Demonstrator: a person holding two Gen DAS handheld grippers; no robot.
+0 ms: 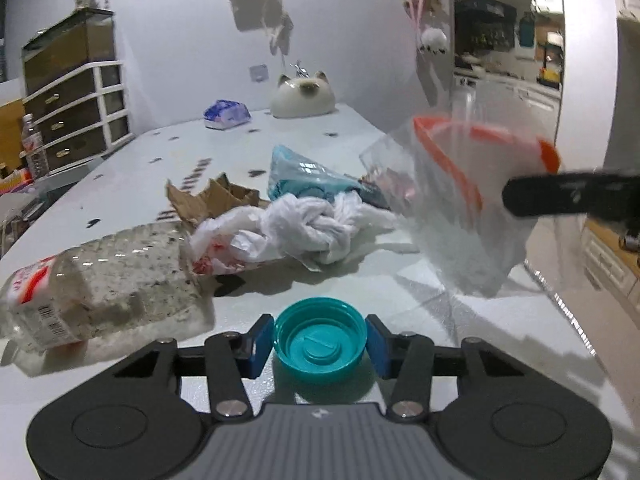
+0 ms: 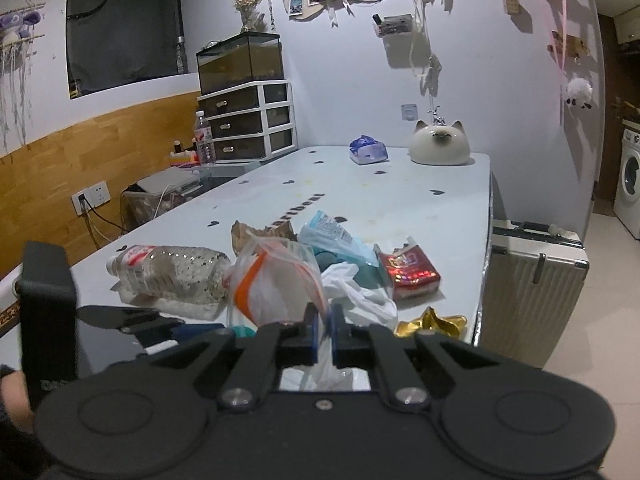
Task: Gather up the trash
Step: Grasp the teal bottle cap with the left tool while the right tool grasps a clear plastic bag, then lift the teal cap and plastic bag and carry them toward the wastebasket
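Near the table (image 1: 400, 280) front edge, the left gripper (image 1: 320, 344) squeezes a hard, light teal cap (image 1: 320, 342) by its sides; the right gripper (image 2: 324, 332) pinches the floppy bag (image 2: 272, 280) rim.

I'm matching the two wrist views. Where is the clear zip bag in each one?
Left wrist view: zip bag hangs at right, above the table.
Right wrist view: zip bag sits low centre, pinched by the right gripper.
Shared landmark: cat figurine.
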